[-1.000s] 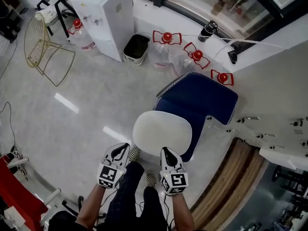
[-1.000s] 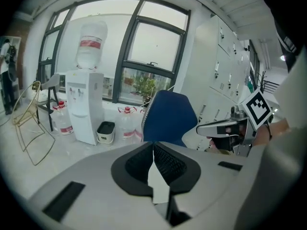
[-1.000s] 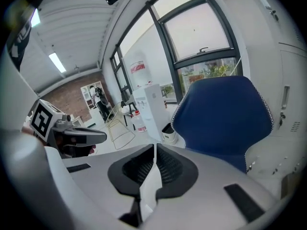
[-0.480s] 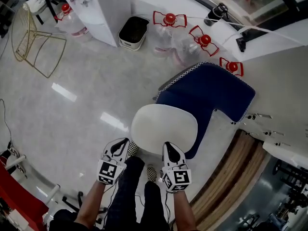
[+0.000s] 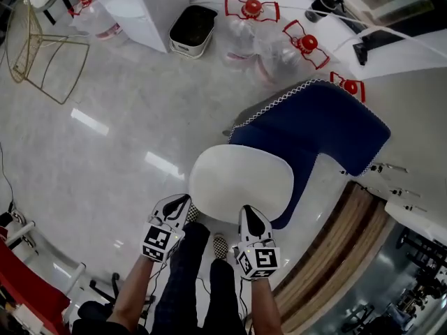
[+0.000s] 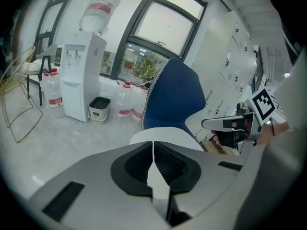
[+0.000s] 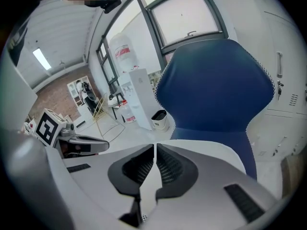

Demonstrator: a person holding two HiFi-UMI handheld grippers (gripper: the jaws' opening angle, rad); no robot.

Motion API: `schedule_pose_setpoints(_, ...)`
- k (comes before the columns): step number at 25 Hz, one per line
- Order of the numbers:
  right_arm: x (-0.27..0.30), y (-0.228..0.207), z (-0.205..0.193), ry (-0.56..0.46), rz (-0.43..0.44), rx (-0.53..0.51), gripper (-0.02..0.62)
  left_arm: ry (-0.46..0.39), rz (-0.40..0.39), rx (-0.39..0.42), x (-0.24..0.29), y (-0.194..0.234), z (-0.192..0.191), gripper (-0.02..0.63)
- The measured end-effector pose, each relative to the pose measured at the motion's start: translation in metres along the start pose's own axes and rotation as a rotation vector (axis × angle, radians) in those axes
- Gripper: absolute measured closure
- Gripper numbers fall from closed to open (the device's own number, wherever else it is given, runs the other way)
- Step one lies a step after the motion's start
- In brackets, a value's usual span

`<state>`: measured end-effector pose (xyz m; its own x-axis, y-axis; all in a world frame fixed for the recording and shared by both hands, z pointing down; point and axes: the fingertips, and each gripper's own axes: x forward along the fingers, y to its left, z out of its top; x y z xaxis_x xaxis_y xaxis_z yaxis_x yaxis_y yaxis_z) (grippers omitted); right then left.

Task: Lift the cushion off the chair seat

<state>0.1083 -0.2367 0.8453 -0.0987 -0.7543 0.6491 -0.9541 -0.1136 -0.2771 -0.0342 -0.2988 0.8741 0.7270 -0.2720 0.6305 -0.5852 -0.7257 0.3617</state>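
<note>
A white oval cushion [image 5: 241,183] lies on the seat of a dark blue chair [image 5: 318,128] with a checked edge trim. My left gripper [image 5: 183,199] is shut and empty; its tips sit just off the cushion's near left edge. My right gripper [image 5: 248,210] is also shut and empty, with its tips at the cushion's near right edge. In the left gripper view the closed jaws [image 6: 153,143] point at the cushion [image 6: 189,142] and the chair back [image 6: 172,97]. In the right gripper view the shut jaws [image 7: 154,146] point over the cushion [image 7: 211,150] toward the chair back [image 7: 216,85].
Several water bottles with red caps [image 5: 304,44] lie behind the chair. A white water dispenser [image 5: 129,5] and a small bin [image 5: 191,28] stand at the back, a gold wire chair [image 5: 35,51] at far left. A wooden strip [image 5: 335,257] runs at right. The person's checked shoes [image 5: 219,246] are below the cushion.
Both grippers have come down toward the cushion's near edge, jaws still shut. The chair and cushion now look larger and nearer in the head view.
</note>
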Motion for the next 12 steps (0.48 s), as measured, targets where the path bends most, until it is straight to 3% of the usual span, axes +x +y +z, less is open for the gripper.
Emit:
schedule_pose_setpoints(7,0.014,-0.005,-0.005,0.013,-0.007,0.0,0.56,0.103,-0.04,-0.105,0.025,0.013,-0.037,0.58)
schedule_pose_setpoints(10,0.02,-0.003,-0.007,0.012,-0.004,0.004,0.56,0.153,-0.06,-0.141,0.037,0.017,-0.056,0.466)
schedule_pose_setpoints(12,0.023,-0.003,-0.011,0.018,-0.005,0.006,0.56,0.171,-0.061,-0.164,0.043,0.02,-0.064,0.423)
